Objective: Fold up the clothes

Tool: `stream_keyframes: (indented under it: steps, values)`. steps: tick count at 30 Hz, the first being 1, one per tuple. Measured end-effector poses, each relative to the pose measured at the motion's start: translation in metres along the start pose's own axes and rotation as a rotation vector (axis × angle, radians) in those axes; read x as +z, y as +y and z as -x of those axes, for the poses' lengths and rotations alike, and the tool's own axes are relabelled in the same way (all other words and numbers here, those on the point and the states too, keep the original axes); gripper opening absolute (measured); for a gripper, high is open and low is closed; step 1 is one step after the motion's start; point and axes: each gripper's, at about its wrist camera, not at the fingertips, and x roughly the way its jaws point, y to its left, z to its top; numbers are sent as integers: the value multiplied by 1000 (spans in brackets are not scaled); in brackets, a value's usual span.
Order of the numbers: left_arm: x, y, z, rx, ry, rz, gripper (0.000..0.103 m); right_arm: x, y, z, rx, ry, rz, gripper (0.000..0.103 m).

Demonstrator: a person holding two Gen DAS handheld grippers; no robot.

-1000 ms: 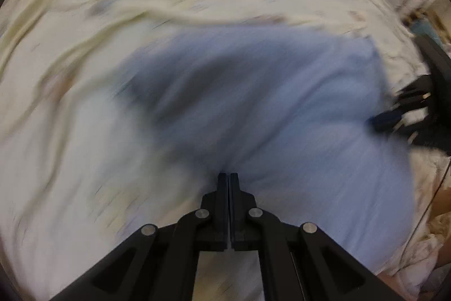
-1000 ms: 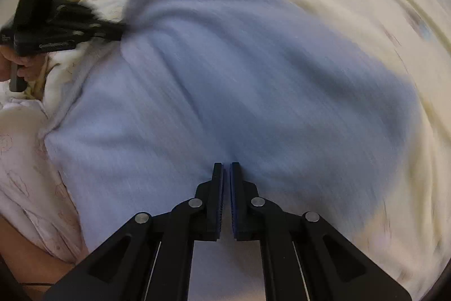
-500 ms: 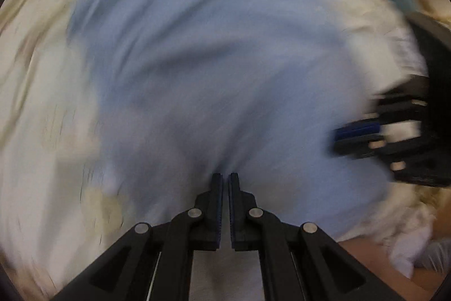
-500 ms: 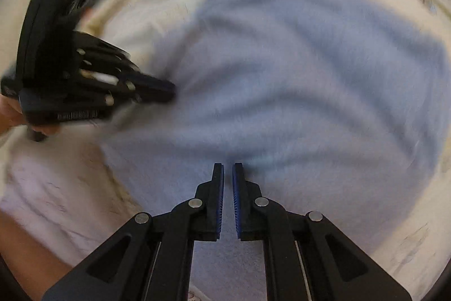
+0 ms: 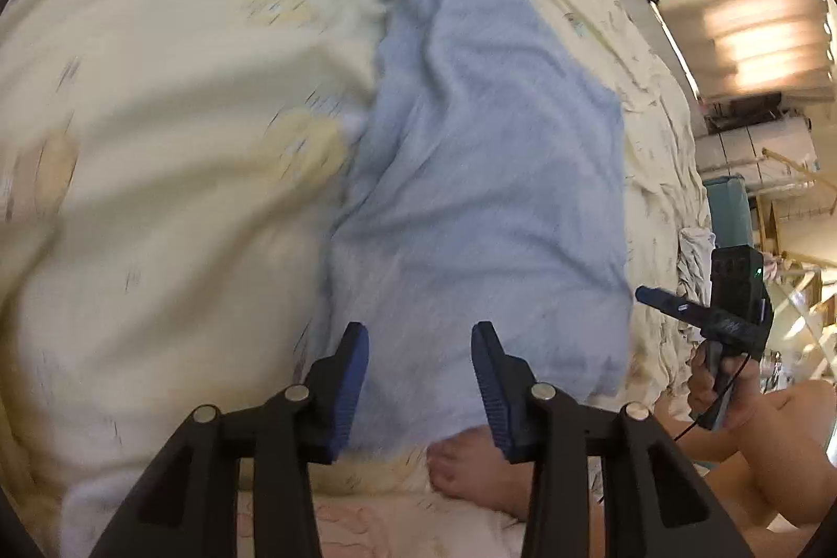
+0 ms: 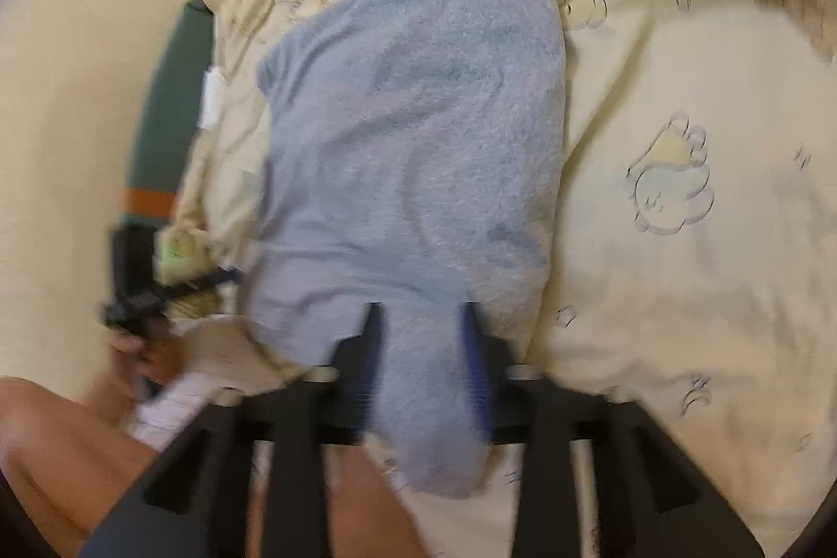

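Both grippers' jaws opening: left gripper (image 5: 420, 383) clear; cloth (image 6: 413, 129) lies between the right gripper (image 6: 422, 367) fingers. I'd withdraw straight, avoiding snagging the fold.

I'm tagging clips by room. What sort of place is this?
Most likely a bedroom, with the work done on a bed: a wrinkled pale-yellow cartoon-print bedsheet fills both views, a blue towel lies on it, and the person's bare foot rests at its edge.
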Motion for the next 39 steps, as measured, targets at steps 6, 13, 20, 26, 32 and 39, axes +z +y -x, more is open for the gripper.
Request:
stream_keyframes:
  steps: [6,13,20,26,32,39]
  values:
    - [-26,11,-17,-57,20,29,55,-23,-26,-4,65,-40,-114,78]
    - [-16,11,-24,-73,-15,59,55,-24,-34,6,53,-5,-97,78]
    - [0,10,-55,-172,-38,139,58,-19,-31,3,58,2,-78,78]
    - [-7,25,-29,-261,-102,191,59,-15,-30,8,68,-11,-76,78]
    - [-8,40,-25,-219,-67,210,59,-13,-30,9,58,-9,-69,78]
    - [-10,53,-18,-177,-73,202,59,-13,-35,10,48,-10,-73,78]
